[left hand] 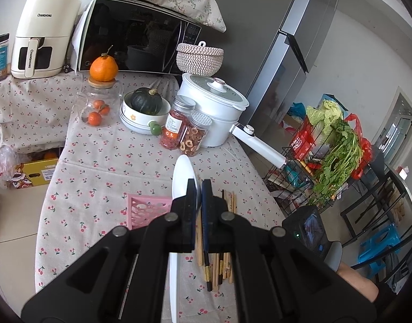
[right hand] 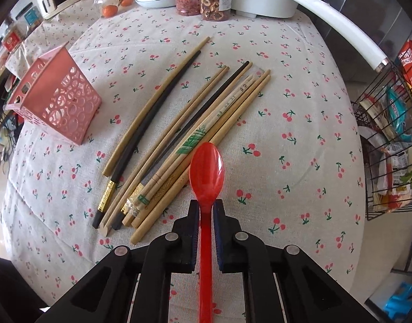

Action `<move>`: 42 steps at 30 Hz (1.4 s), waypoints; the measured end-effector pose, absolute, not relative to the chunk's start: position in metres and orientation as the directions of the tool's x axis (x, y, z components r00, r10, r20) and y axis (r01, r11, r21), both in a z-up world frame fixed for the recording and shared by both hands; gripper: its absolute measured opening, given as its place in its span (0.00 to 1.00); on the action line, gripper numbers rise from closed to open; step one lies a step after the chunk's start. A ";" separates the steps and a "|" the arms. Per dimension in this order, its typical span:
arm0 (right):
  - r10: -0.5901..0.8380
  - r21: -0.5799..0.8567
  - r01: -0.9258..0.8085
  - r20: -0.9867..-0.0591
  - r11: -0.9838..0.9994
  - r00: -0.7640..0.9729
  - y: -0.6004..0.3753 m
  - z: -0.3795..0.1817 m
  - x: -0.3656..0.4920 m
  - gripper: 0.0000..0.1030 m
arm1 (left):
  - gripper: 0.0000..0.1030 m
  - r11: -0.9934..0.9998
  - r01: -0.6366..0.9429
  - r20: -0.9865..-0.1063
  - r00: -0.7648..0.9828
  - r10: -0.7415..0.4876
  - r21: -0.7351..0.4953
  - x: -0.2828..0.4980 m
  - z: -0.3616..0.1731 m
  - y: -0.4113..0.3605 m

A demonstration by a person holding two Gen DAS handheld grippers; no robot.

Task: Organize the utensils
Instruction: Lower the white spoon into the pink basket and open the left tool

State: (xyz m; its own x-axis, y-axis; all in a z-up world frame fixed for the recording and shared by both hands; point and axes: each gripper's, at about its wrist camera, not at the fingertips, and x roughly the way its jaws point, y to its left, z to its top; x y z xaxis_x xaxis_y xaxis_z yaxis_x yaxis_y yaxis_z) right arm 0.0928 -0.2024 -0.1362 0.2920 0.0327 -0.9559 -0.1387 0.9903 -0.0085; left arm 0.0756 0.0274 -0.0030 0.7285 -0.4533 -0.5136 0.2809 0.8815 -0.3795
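Red plastic spoon (right hand: 206, 172) is clamped by its handle in the right gripper (right hand: 206, 210) above the chopsticks (right hand: 179, 140); the left gripper (left hand: 198, 188) pinches a white spoon (left hand: 183, 177).

At the far left stands a cream air fryer (left hand: 41, 35), right of it a black microwave (left hand: 136, 35); nearer, a dark green squash (left hand: 146, 101) sits in a white bowl (left hand: 130, 119).

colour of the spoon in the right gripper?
Red spoon, clearest in the right wrist view.
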 end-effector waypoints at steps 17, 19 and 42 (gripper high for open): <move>0.239 0.257 -0.076 -0.697 0.964 0.676 -0.232 -0.020 0.068 0.10 | 0.04 0.928 0.260 -0.368 0.863 -0.347 -0.267 0.082 0.003 0.016; 0.244 0.260 -0.085 -0.678 0.962 0.694 -0.231 -0.014 0.067 0.10 | 0.04 0.935 0.248 -0.351 0.877 -0.327 -0.254 0.089 0.003 0.013; 0.271 0.276 -0.114 -0.644 0.954 0.715 -0.221 -0.012 0.097 0.10 | 0.35 0.974 0.118 -0.437 0.878 -0.194 -0.196 0.126 -0.030 0.002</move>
State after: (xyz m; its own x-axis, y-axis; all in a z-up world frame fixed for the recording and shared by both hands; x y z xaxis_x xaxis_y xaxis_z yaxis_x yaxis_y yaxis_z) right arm 0.0967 -0.2212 -0.0124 0.7151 0.2714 -0.6442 -0.1136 0.9544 0.2760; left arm 0.1265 0.0017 -0.0304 0.8781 -0.1942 -0.4372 0.1178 0.9735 -0.1959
